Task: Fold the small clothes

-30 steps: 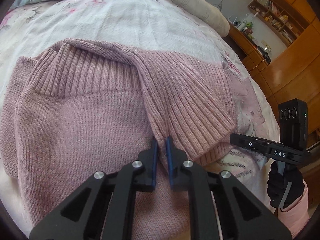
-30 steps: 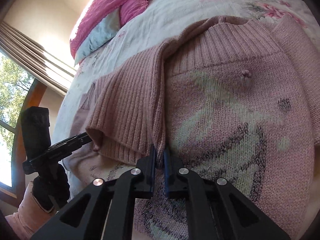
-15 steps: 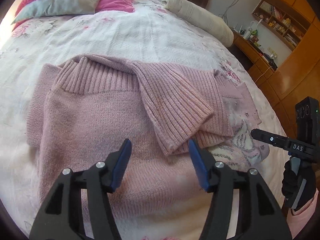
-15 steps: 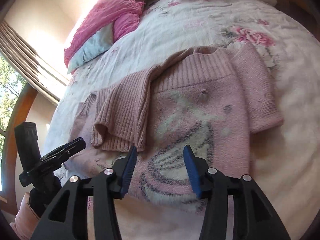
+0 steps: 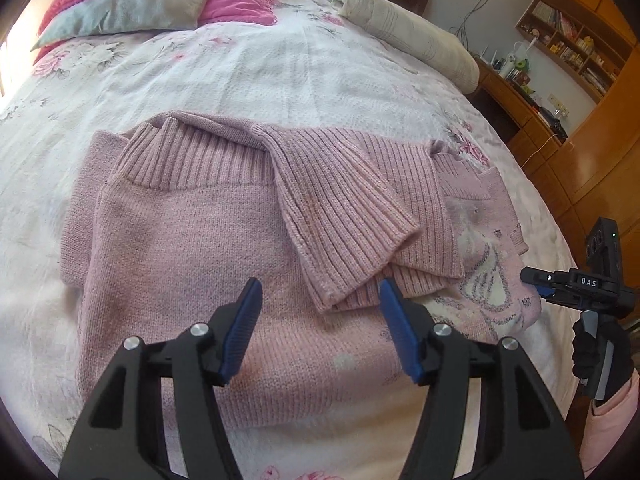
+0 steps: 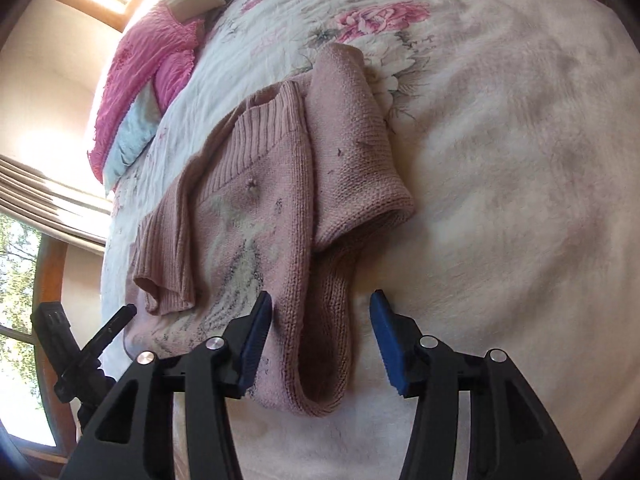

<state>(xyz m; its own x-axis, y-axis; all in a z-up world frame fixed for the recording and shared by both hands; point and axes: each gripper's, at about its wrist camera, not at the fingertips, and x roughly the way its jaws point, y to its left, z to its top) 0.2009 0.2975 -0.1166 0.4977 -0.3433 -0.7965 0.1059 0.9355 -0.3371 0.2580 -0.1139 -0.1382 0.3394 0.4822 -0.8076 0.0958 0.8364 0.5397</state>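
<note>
A small pink knitted sweater (image 5: 180,248) lies flat on the bed, with one ribbed sleeve (image 5: 344,216) folded across its chest. My left gripper (image 5: 320,320) hovers open just above the sweater, its blue pads either side of that sleeve's cuff, holding nothing. In the right wrist view the same sweater (image 6: 256,216) shows its pale pattern, and its other short sleeve (image 6: 356,152) lies spread out on the cover. My right gripper (image 6: 320,332) is open over the sweater's hem edge, empty. The right gripper (image 5: 576,284) also appears at the right in the left wrist view.
The bed cover (image 5: 248,68) is white with pink flowers. Pink and grey pillows (image 5: 160,0) and a cream bolster (image 5: 408,36) lie at the head. Wooden cabinets and shelves (image 5: 580,92) stand to the right. A window with curtains (image 6: 24,184) is on the left side.
Both grippers were shut on the folded sleeve's edge a second ago; they have let it go, opened wide and pulled back. The right gripper has swung toward the sweater's other side.
</note>
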